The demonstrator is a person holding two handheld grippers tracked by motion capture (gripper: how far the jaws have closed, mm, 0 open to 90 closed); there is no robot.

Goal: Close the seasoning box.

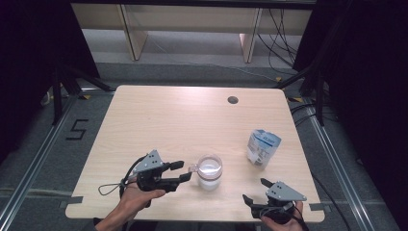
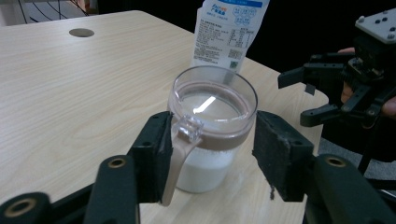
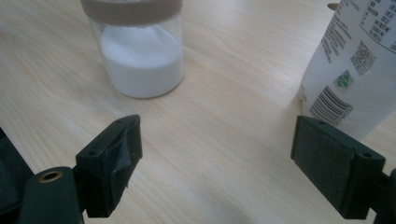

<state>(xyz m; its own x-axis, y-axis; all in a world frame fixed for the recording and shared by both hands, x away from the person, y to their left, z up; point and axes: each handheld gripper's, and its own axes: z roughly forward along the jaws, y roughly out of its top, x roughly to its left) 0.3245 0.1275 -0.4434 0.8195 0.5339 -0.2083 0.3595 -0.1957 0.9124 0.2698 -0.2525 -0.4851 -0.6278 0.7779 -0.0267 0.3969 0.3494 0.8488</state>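
Standing upright near the desk's (image 1: 144,120) front edge, the clear jar (image 1: 210,172) of white powder points its lid tab toward the left tongs (image 1: 181,172), which gape around that tab. A white pouch (image 1: 262,147) stands beyond-right of the jar. Right tongs (image 1: 253,190) open, empty, front-right of it.
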